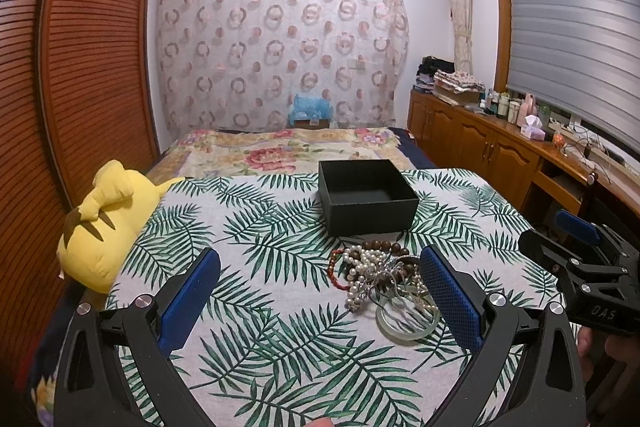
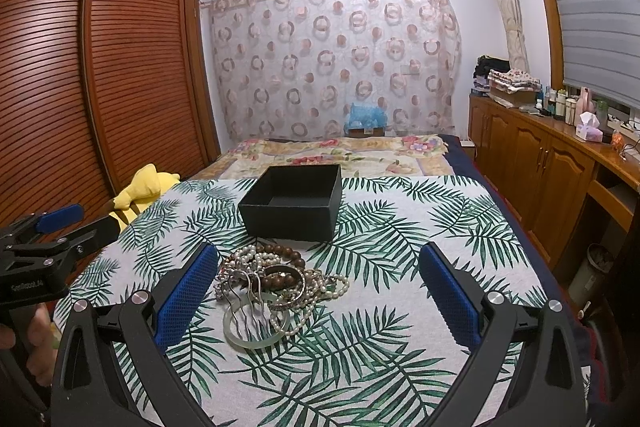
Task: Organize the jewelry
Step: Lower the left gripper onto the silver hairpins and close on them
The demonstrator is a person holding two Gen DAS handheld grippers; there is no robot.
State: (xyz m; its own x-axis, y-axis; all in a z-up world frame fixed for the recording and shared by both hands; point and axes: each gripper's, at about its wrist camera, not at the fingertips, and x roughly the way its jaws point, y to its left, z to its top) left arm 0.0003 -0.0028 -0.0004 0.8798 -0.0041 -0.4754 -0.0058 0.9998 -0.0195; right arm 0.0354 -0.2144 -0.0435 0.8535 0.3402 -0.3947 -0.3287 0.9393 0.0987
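A heap of jewelry [image 1: 380, 273] lies on the palm-leaf cloth [image 1: 256, 251]: pearl strands, brown wooden beads, a red bead bracelet [image 1: 333, 269], a pale green bangle [image 1: 408, 317] and a metal hair comb [image 2: 250, 307]. An open, empty black box [image 1: 366, 195] stands just behind the heap. My left gripper [image 1: 320, 291] is open and empty, hovering in front of the heap, its right finger beside the bangle. My right gripper [image 2: 318, 287] is open and empty, the heap [image 2: 276, 285] lying ahead by its left finger. The box also shows in the right wrist view [image 2: 294, 201].
A yellow plush toy [image 1: 100, 223] lies at the cloth's left edge. A floral bedspread [image 1: 288, 151] is behind the box. A louvred wardrobe [image 1: 80, 67] stands on the left. A wooden cabinet [image 1: 492, 143] with bottles runs along the right.
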